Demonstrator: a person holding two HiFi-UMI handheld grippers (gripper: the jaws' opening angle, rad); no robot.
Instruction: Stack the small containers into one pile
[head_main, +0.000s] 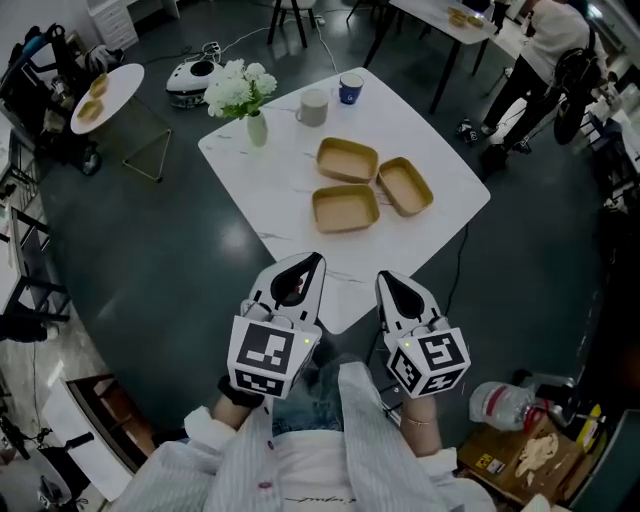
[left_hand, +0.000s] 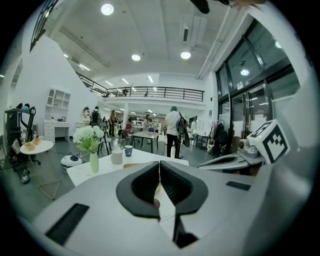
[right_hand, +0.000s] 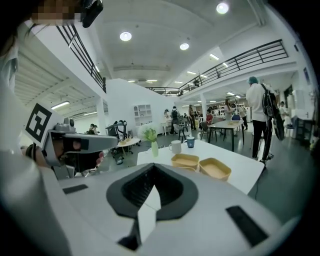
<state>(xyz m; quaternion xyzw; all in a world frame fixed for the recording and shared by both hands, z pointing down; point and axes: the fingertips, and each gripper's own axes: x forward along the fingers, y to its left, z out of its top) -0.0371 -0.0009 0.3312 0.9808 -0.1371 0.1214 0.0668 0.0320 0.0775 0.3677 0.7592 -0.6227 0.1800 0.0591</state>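
Observation:
Three shallow tan containers lie apart on the white table (head_main: 290, 190): one at the back (head_main: 347, 160), one in front (head_main: 345, 208), one to the right (head_main: 405, 186). In the right gripper view two of them show, the left one (right_hand: 185, 160) and the right one (right_hand: 215, 168). My left gripper (head_main: 309, 262) and right gripper (head_main: 386, 279) are held side by side over the table's near corner, well short of the containers. Both are shut with nothing between the fingers. In their own views, the left gripper (left_hand: 159, 165) and the right gripper (right_hand: 152, 167) point toward the table.
A vase of white flowers (head_main: 257, 128), a grey mug (head_main: 313, 108) and a blue mug (head_main: 350, 90) stand at the table's far side. On the floor are a round side table (head_main: 105, 95), a robot vacuum (head_main: 190, 75) and a water bottle (head_main: 505, 405). People stand by tables further off.

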